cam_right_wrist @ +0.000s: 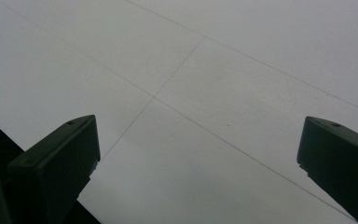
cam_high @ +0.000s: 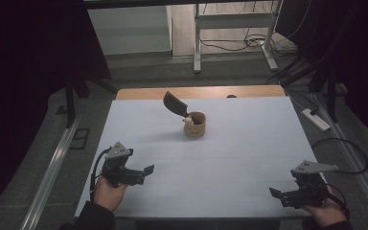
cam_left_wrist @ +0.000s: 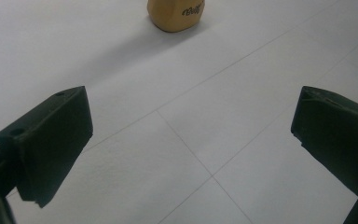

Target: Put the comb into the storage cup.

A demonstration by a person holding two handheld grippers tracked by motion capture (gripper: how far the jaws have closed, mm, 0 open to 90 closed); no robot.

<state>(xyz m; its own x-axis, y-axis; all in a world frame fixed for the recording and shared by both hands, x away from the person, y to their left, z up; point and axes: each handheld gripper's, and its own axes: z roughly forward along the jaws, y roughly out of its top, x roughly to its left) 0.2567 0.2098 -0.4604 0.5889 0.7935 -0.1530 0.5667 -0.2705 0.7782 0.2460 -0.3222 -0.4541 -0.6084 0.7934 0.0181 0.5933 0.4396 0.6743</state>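
Note:
A small tan cup (cam_high: 195, 125) stands near the middle of the white table (cam_high: 249, 143), with a dark brown spoon-like scoop (cam_high: 175, 104) leaning out of it up and to the left and a small pale object (cam_high: 189, 121) inside. The cup's base (cam_left_wrist: 176, 14) sits at the top of the left gripper view. My left gripper (cam_high: 147, 170) is held at the near left, open, its jaws wide apart over bare table (cam_left_wrist: 191, 121). At the near right, my right gripper (cam_high: 274, 193) is open too, jaws spread above the table (cam_right_wrist: 200, 93) near its front edge.
A wooden strip (cam_high: 201, 92) runs along the table's far edge. Beyond it are a metal desk frame (cam_high: 197, 38) and loose cables (cam_high: 249, 44) on the floor. A power strip (cam_high: 316, 120) lies on the floor at the right.

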